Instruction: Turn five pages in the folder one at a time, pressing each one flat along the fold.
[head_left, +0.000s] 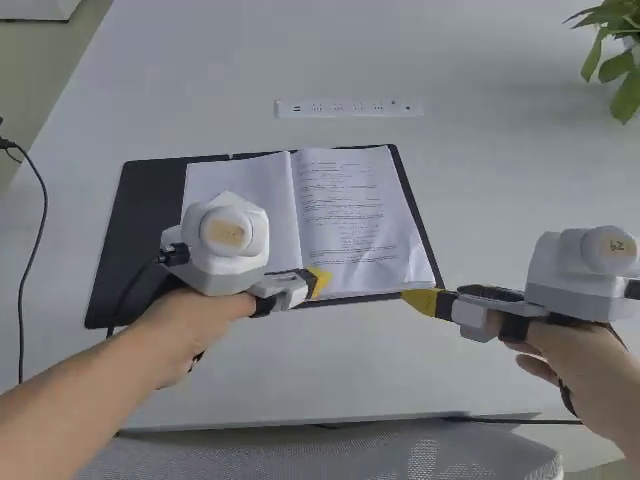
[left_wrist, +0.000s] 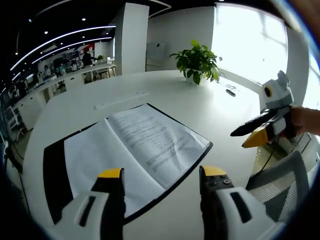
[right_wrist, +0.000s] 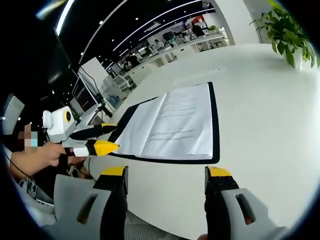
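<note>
A black folder (head_left: 140, 230) lies open on the white table. It shows a blank left page (head_left: 240, 175) and a printed right page (head_left: 350, 215). My left gripper (head_left: 316, 283) hovers open over the folder's near edge, by the fold, and its body hides the lower left page. My right gripper (head_left: 418, 299) is open just off the folder's near right corner, touching nothing. In the left gripper view the jaws of the left gripper (left_wrist: 162, 172) stand apart above the folder (left_wrist: 140, 145). In the right gripper view the right gripper (right_wrist: 166, 171) is spread before the folder (right_wrist: 175, 125).
A white power strip (head_left: 348, 108) lies beyond the folder. A potted plant (head_left: 612, 50) stands at the far right. A black cable (head_left: 30, 250) runs down the table's left side. A grey chair back (head_left: 330, 455) sits below the table's near edge.
</note>
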